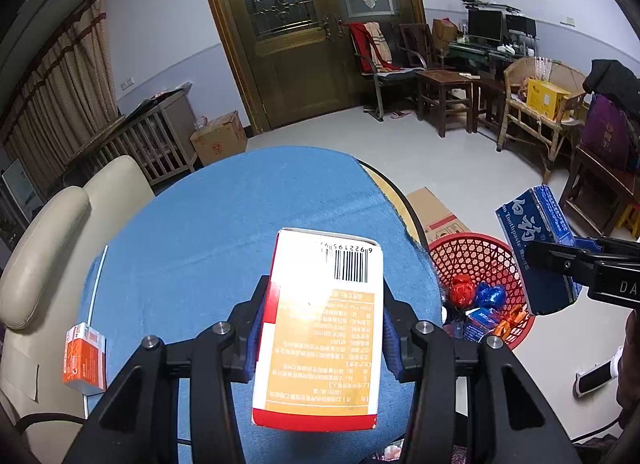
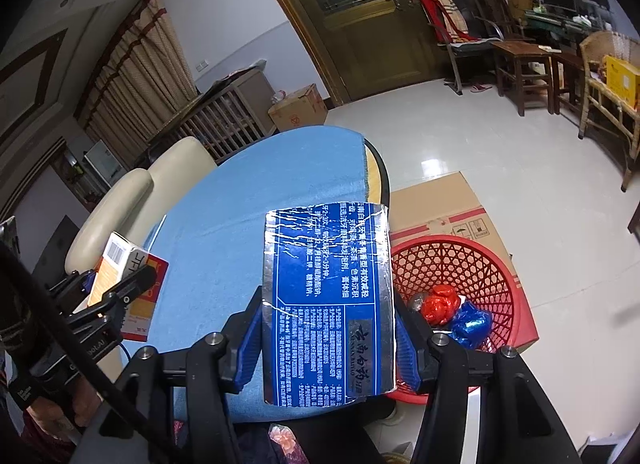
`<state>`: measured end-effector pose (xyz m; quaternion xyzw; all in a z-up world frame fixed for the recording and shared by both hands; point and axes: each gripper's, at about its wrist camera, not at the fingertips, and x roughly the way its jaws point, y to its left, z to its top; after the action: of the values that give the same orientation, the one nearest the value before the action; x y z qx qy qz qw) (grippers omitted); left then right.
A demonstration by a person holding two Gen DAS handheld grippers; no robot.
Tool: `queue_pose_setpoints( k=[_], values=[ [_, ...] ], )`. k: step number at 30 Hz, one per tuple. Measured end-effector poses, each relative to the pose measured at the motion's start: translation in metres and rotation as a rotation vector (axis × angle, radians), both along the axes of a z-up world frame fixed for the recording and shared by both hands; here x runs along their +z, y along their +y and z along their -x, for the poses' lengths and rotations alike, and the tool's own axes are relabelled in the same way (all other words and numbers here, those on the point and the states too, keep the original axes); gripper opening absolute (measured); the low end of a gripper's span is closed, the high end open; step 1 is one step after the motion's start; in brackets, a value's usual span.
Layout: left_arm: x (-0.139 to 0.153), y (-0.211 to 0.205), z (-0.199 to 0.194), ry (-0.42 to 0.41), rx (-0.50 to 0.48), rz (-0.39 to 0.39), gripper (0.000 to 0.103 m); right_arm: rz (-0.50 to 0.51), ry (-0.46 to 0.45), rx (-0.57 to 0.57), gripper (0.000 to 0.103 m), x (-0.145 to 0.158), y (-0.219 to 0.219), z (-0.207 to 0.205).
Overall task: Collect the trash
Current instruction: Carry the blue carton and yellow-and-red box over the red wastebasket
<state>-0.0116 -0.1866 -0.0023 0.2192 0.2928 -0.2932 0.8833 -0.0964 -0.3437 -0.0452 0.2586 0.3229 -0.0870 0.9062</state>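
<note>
My left gripper (image 1: 320, 328) is shut on a white, orange and red carton (image 1: 320, 328), held above the blue-covered round table (image 1: 208, 223). In the right wrist view that carton (image 2: 120, 268) and the left gripper (image 2: 124, 284) appear at the left. My right gripper (image 2: 328, 328) is shut on a blue and silver toothpaste box (image 2: 328, 304), which hangs over the table's right edge beside the red mesh basket (image 2: 480, 264). The left wrist view shows this box (image 1: 536, 252) above the basket (image 1: 480, 264), which holds red and blue foil wrappers (image 1: 476, 292).
A small orange and white carton (image 1: 84, 356) lies at the table's left edge. A cream chair (image 1: 40, 264) stands left of the table. A flat cardboard box (image 2: 448, 199) lies on the floor behind the basket. Wooden chairs and stools (image 1: 444, 87) line the far wall.
</note>
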Motion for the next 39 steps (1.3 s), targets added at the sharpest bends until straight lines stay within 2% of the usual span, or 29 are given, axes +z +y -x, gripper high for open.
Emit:
queue_pose_setpoints(
  k=[17,27,39],
  values=[
    [-0.003,-0.035,0.008,-0.021,-0.052,-0.061,0.050,-0.070,-0.013,-0.041,0.059,-0.015,-0.031,0.013],
    [-0.006,-0.057,0.013,-0.030,-0.094,-0.070,0.050,-0.090,-0.015,-0.073,0.059,-0.020,-0.043,0.018],
    [-0.017,-0.069,0.013,-0.004,-0.112,-0.084,0.050,-0.111,0.001,-0.095,0.059,-0.027,-0.051,0.014]
  ],
)
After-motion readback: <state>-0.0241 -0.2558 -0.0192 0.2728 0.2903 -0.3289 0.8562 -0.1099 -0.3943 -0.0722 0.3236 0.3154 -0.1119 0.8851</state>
